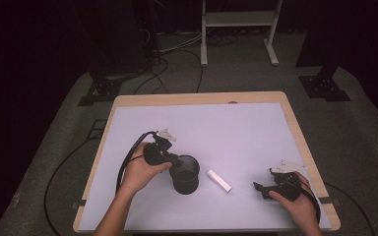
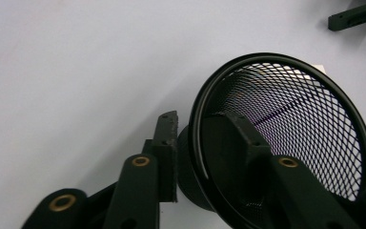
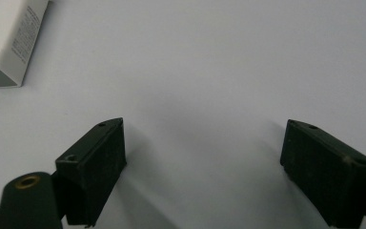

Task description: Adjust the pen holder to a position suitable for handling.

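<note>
A black mesh cup (image 1: 186,176) stands on the white table top (image 1: 236,128), left of the middle. My left gripper (image 1: 175,163) reaches it from the left. In the left gripper view the cup (image 2: 305,124) has its wall between the jaws of the left gripper (image 2: 198,119): one jaw is inside the rim, the other outside with a thin gap, so the pads do not press. A small white box (image 1: 219,180) lies just right of the cup. My right gripper (image 1: 261,190) rests open near the front right; the right gripper (image 3: 202,152) holds nothing, and the box (image 3: 9,43) lies beyond it.
The table's wooden edge (image 1: 302,142) frames the white top. Behind the table, on grey floor, are a white rack's legs (image 1: 204,46), black stand feet (image 1: 101,88) and loose cables (image 1: 177,59). A cable (image 1: 54,182) trails off the table's left side.
</note>
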